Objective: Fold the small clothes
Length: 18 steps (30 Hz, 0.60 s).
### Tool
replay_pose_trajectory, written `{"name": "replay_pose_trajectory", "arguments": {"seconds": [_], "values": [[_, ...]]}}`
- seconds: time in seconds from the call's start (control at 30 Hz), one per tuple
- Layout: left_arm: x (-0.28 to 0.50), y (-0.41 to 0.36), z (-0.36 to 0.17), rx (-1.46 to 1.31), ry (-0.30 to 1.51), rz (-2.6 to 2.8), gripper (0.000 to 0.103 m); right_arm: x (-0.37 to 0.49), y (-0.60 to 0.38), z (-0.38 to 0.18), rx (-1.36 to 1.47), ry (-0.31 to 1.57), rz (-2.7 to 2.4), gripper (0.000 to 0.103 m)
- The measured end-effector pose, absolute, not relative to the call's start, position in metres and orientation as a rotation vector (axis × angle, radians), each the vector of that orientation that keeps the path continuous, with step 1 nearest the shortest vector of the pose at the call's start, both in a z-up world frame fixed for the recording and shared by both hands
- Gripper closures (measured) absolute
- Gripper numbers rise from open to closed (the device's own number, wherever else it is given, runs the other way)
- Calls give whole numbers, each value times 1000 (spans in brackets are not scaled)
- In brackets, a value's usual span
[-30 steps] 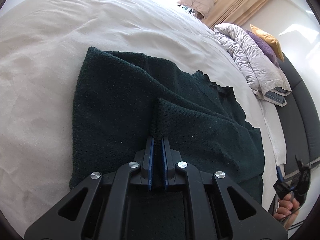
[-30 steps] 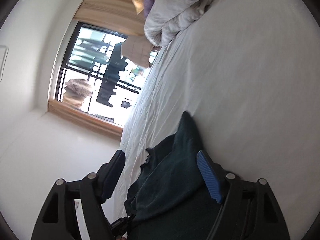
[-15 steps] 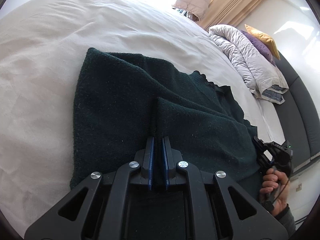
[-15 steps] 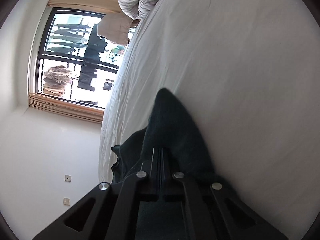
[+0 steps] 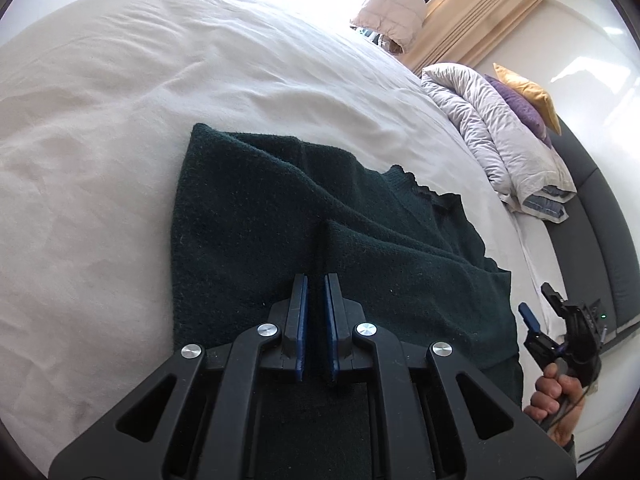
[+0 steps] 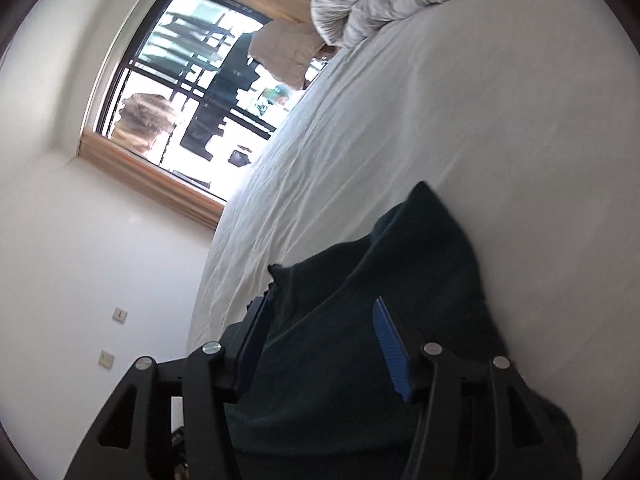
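A dark green knit sweater (image 5: 280, 216) lies partly folded on the white bed (image 5: 120, 92). My left gripper (image 5: 315, 280) is shut on a raised fold of the sweater near its lower middle. My right gripper (image 6: 320, 304) is open, its blue pads on either side of the sweater's edge (image 6: 380, 280) without pinching it. In the left wrist view the right gripper (image 5: 560, 320) shows at the lower right, held in a hand just off the sweater's right edge.
A rolled grey duvet (image 5: 500, 136) with purple and yellow pillows (image 5: 528, 92) lies at the far right of the bed. A dark headboard (image 5: 592, 216) runs along the right. A window (image 6: 192, 92) with wooden trim and a white wall are beyond the bed.
My right gripper was open, shut on the sweater's edge half a second ago, and has opened again and drawn back. My left gripper has stayed shut on the fold.
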<state>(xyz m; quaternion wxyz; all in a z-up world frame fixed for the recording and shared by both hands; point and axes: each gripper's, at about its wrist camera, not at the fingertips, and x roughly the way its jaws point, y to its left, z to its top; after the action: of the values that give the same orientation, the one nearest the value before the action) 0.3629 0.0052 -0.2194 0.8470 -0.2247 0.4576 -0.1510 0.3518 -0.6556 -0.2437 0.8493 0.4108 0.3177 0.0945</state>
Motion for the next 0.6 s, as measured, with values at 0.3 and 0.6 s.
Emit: {"name": "replay_pose_trajectory", "arguments": {"seconds": [0.3,0.6], "values": [[367,-6,-212,-436,974,-318,93,385,-634,-276,784,827,251,47],[361,1,-218,-431,984,-320,93,367,-705,-284,848,754,122,65]]}}
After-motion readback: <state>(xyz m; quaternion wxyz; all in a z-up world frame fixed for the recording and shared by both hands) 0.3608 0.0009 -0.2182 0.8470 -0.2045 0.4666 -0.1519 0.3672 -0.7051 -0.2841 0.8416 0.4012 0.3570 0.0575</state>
